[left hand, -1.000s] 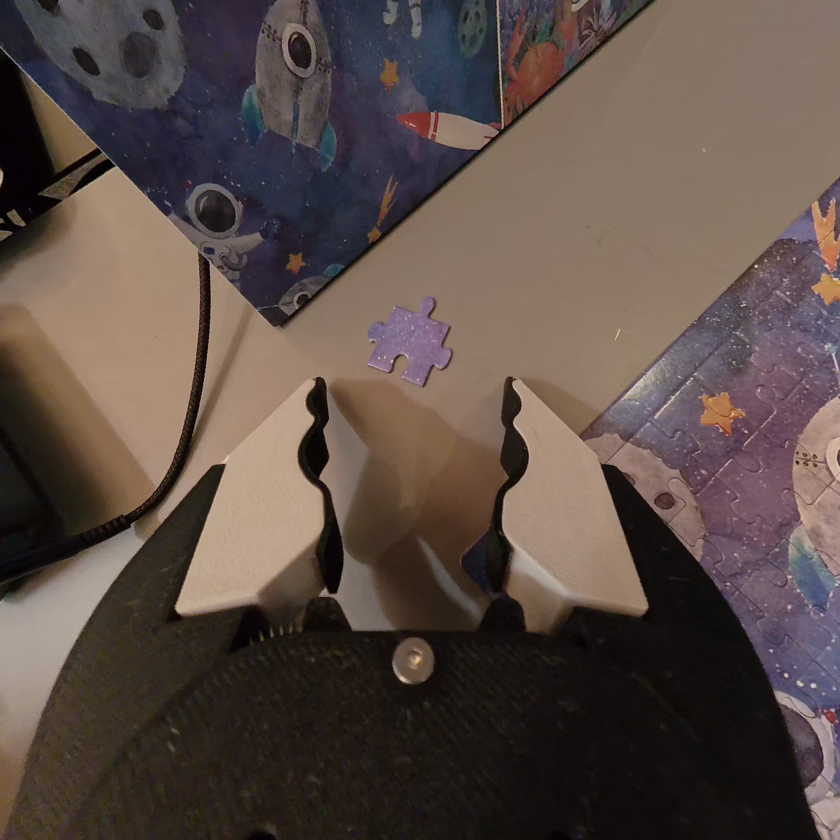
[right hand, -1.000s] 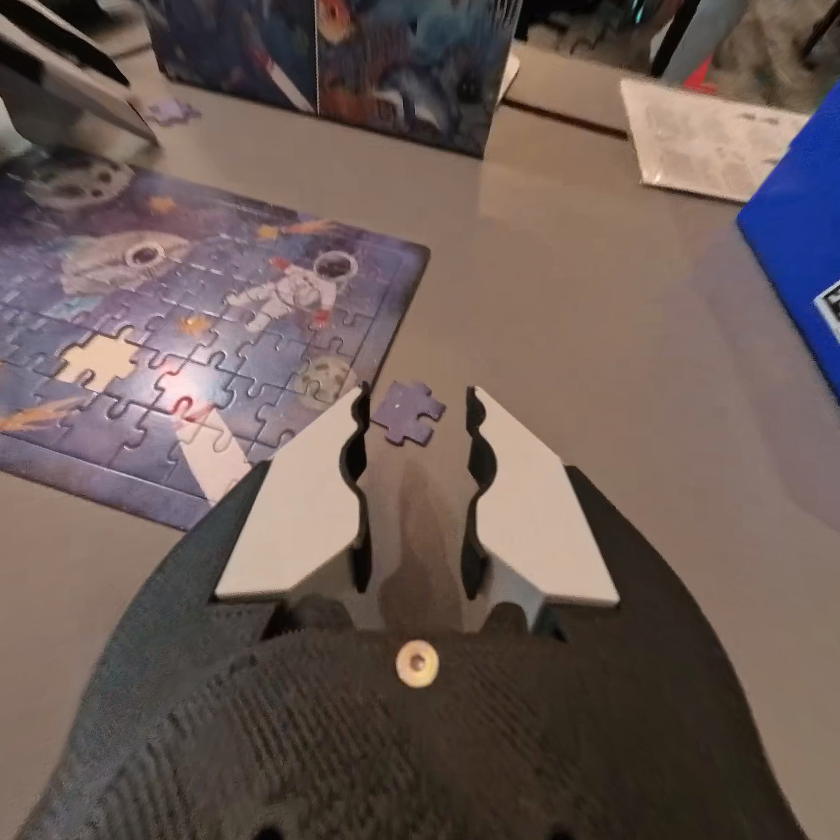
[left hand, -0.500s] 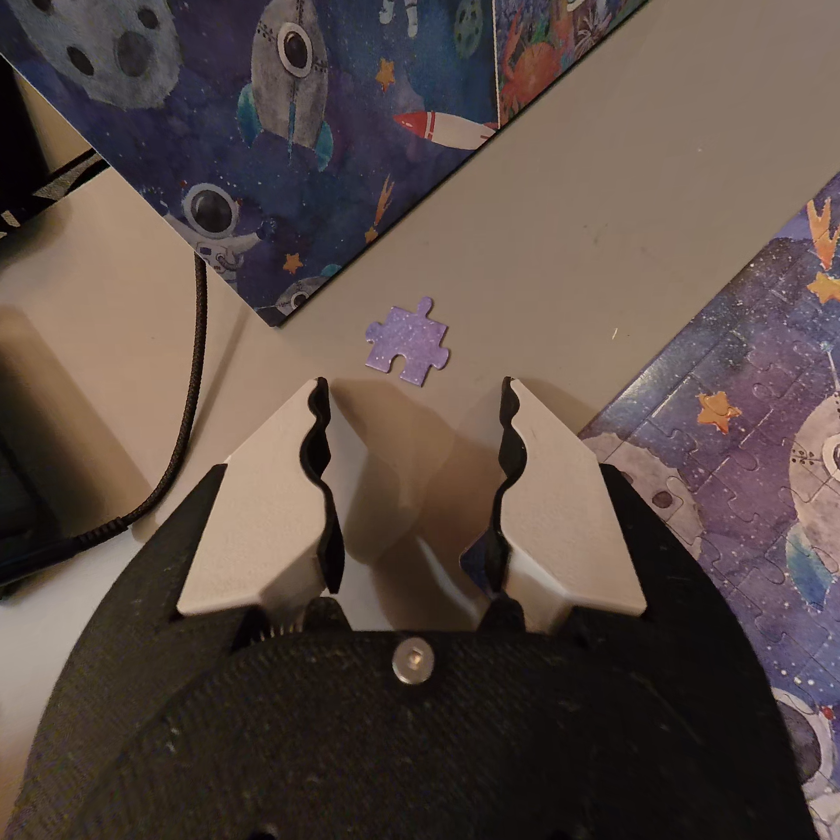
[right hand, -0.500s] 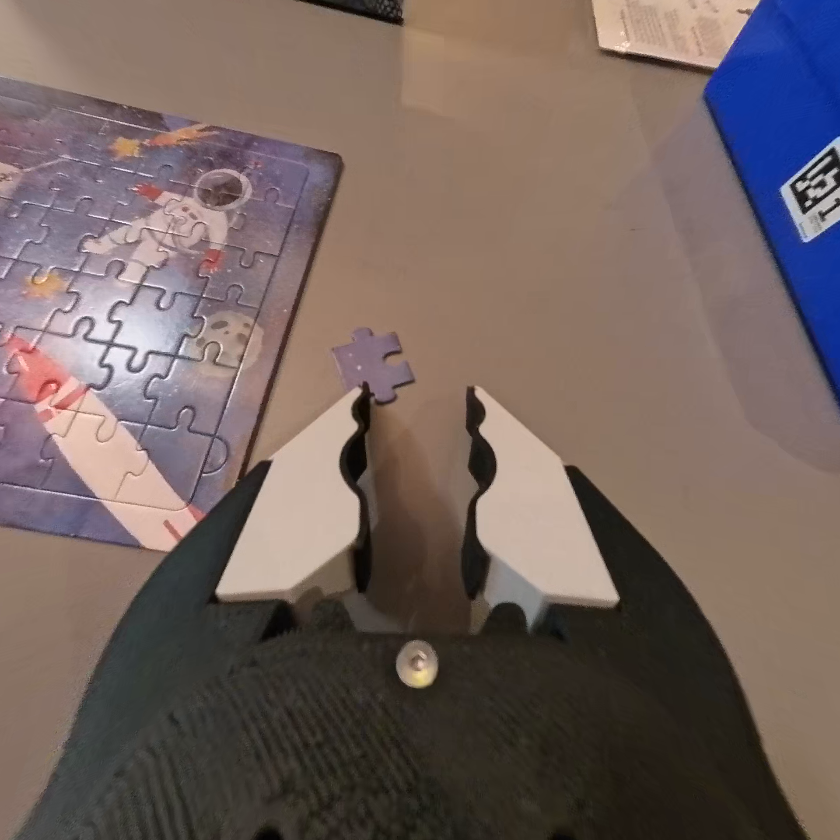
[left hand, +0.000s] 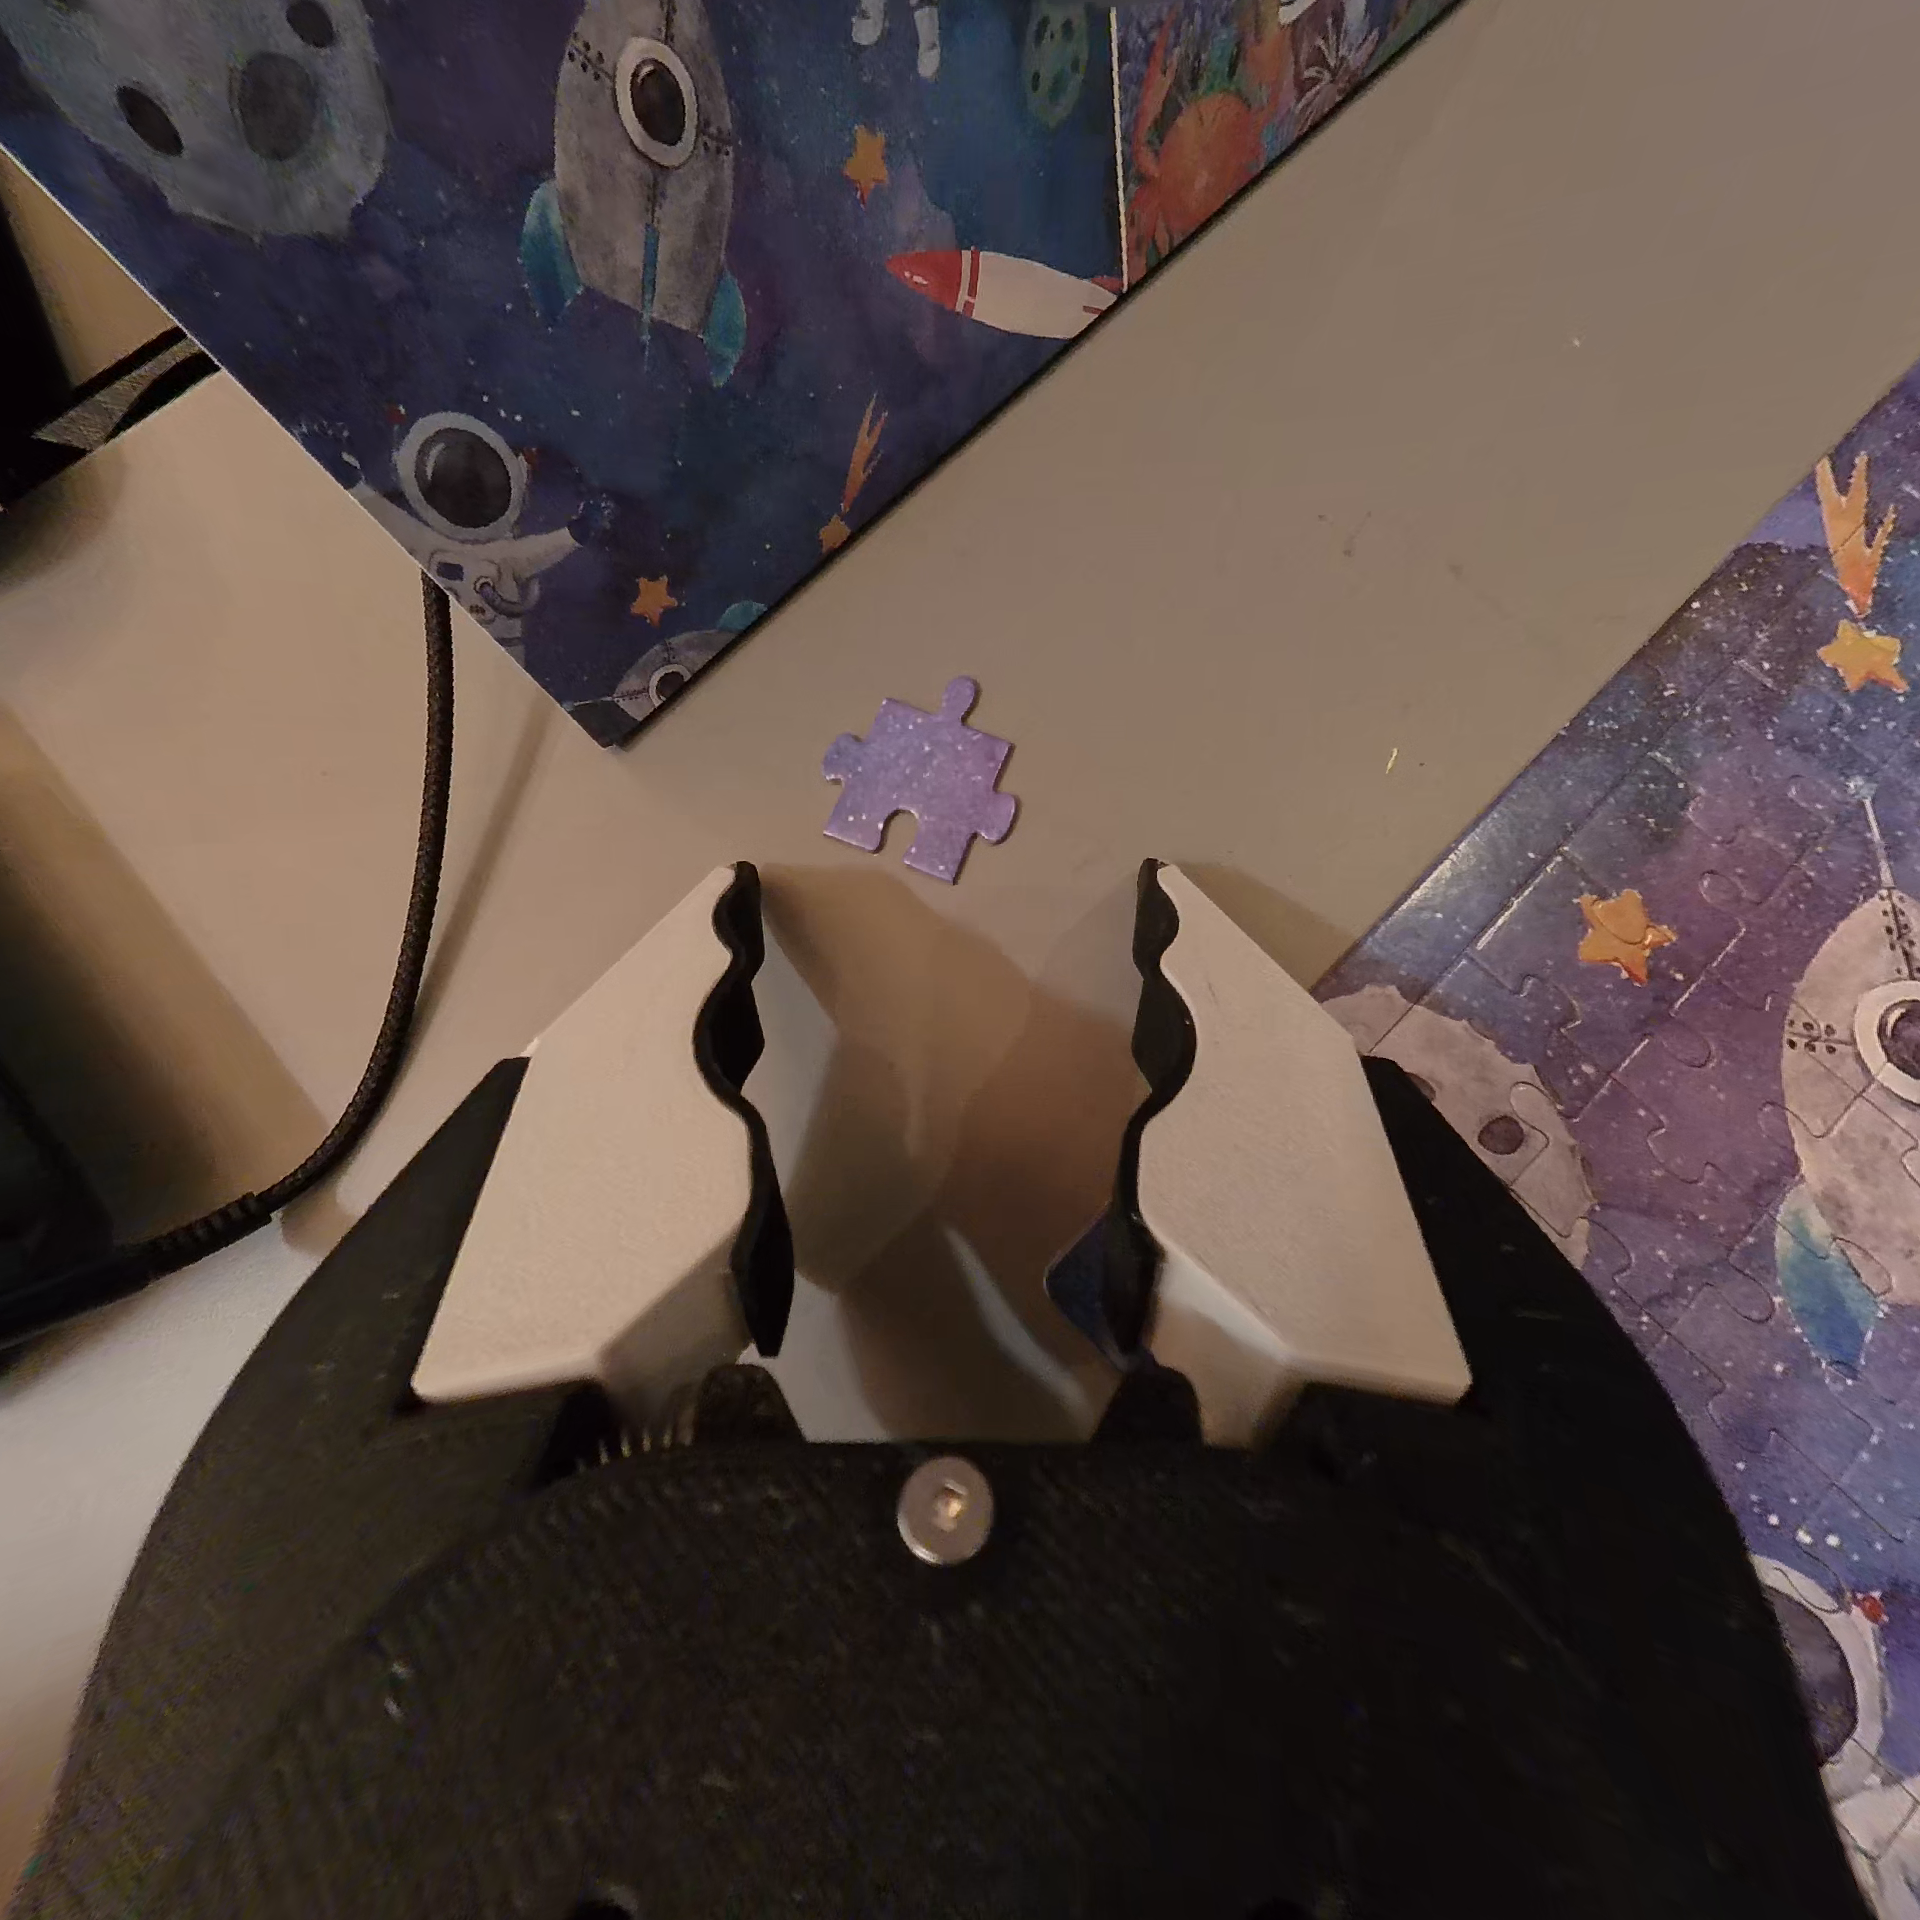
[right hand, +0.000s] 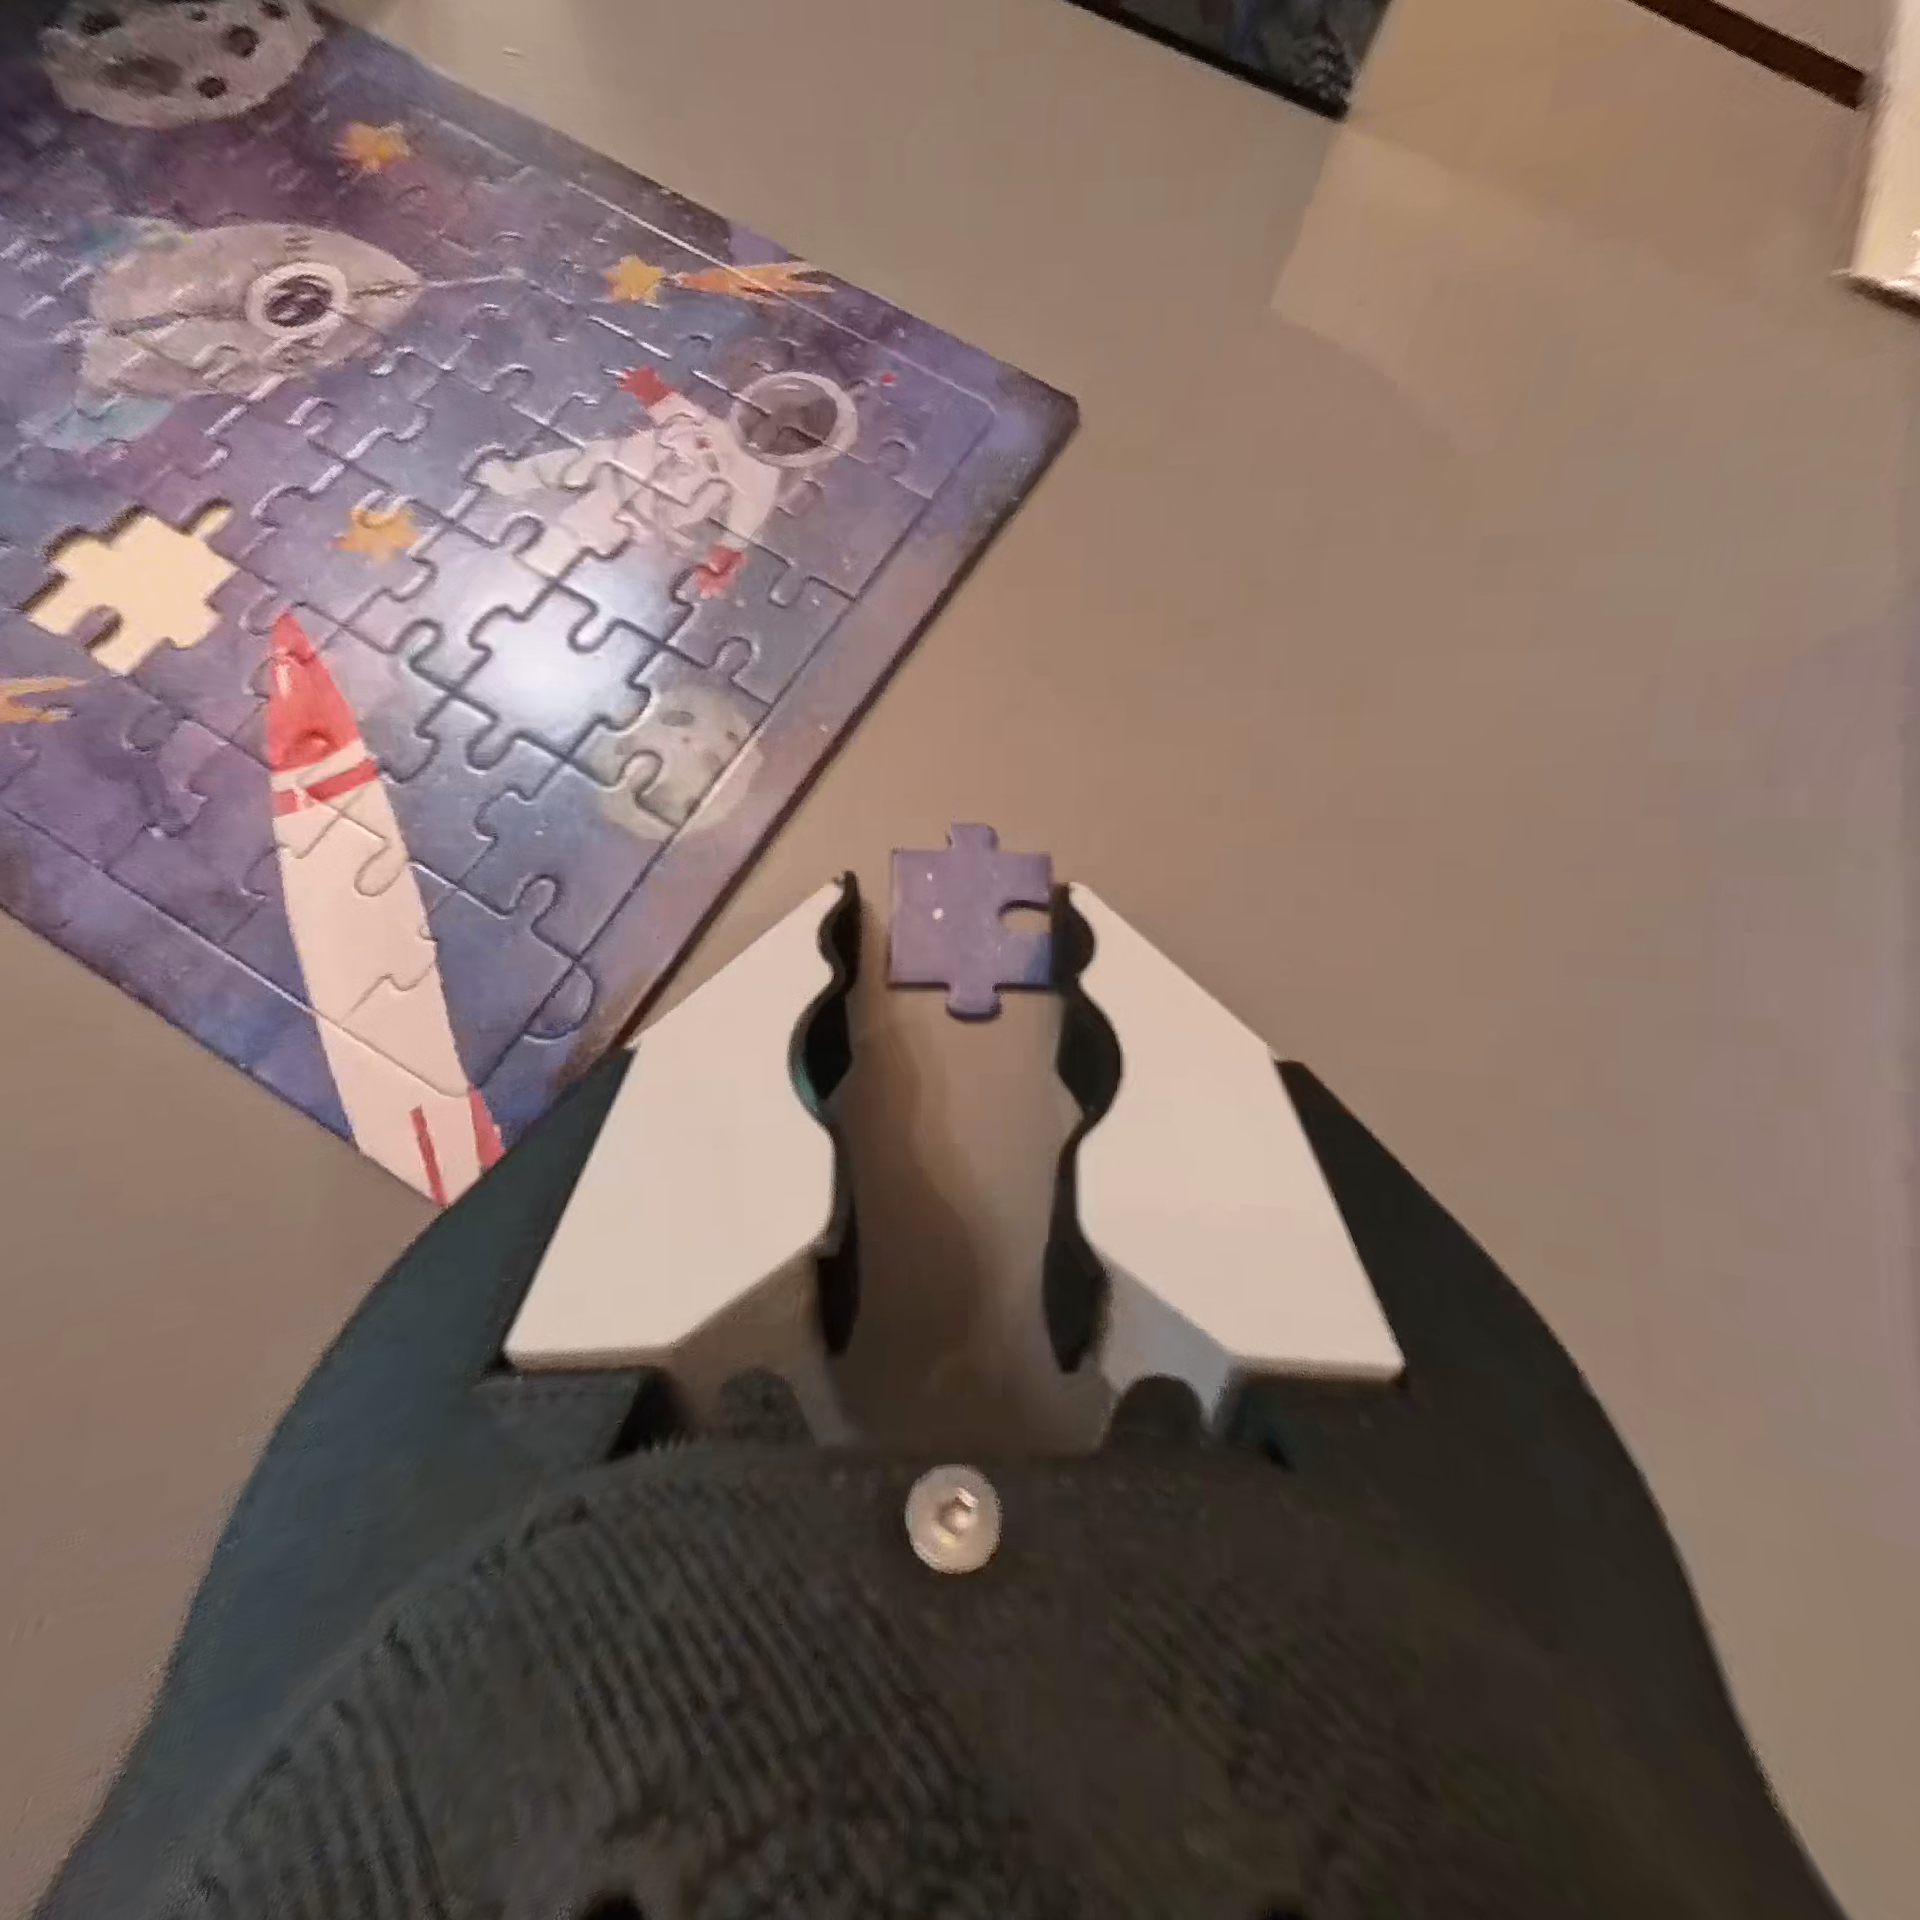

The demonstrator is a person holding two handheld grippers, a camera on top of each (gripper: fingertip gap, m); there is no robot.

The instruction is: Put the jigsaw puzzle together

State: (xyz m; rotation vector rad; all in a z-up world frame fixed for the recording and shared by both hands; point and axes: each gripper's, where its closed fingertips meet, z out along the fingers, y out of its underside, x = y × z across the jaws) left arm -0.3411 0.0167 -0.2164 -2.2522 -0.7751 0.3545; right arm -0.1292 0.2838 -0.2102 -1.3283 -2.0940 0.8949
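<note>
In the right wrist view the space-themed puzzle (right hand: pixel 582 644) lies flat on the grey table, with one piece-shaped gap (right hand: pixel 135 592) near its left side. A loose purple piece (right hand: pixel 971 920) lies on the table between the fingertips of my right gripper (right hand: pixel 958 888). The jaws stand slightly wider than the piece, and the right fingertip (right hand: pixel 1075 914) is at its edge. In the left wrist view a second loose purple piece (left hand: pixel 923 777) lies just ahead of my open, empty left gripper (left hand: pixel 945 873). The puzzle's corner (left hand: pixel 1714 1039) is to its right.
The puzzle box (left hand: pixel 623 312), printed with the same picture, stands at the upper left in the left wrist view; a black braided cable (left hand: pixel 431 831) runs beside it. In the right wrist view the box's bottom edge (right hand: pixel 1247 42) and a white sheet (right hand: pixel 1891 156) are at the far top. My right fingertips sit around 35 cm from my left ones. From my right tips it is roughly 8 cm to the space-themed puzzle (right hand: pixel 582 644); from my left, 25 cm.
My right gripper moved forward and turned, so the loose piece that lay ahead of its left fingertip is now between its tips. The jaws have narrowed slightly. The left gripper has hardly moved.
</note>
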